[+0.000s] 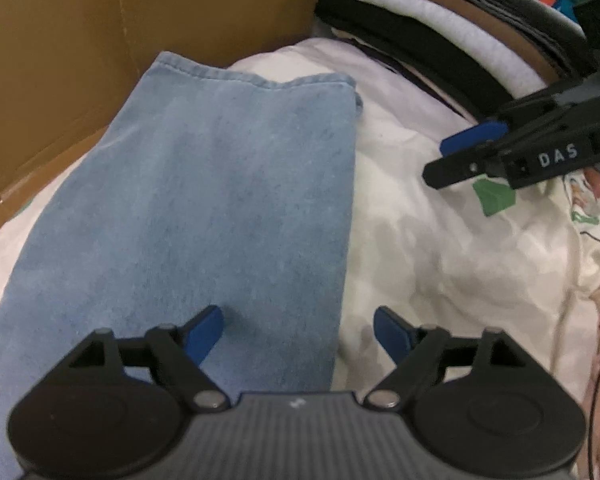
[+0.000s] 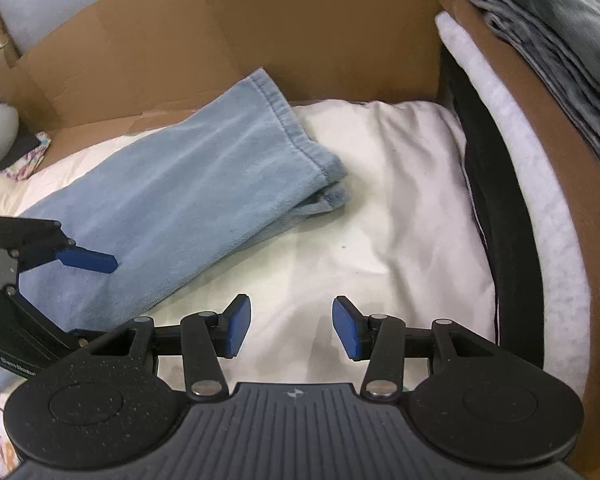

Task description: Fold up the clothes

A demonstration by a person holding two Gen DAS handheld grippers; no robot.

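**Jeans folded, both grippers empty**

The left gripper (image 1: 298, 330) hangs wide open over the jeans' (image 1: 204, 200) edge, holding nothing. The right gripper (image 2: 291, 328) stands half open over the white bedding (image 2: 380, 220), also empty. The jeans look folded lengthwise; another fold probably remains. A cardboard box (image 2: 260, 20) and stacked clothes (image 1: 440, 28) stand behind.

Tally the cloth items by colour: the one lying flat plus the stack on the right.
Blue: 1, folded jeans
White: 1, fleece in stack
Black: 1, garment in stack
Grey: 1, blanket on top
Total: 4
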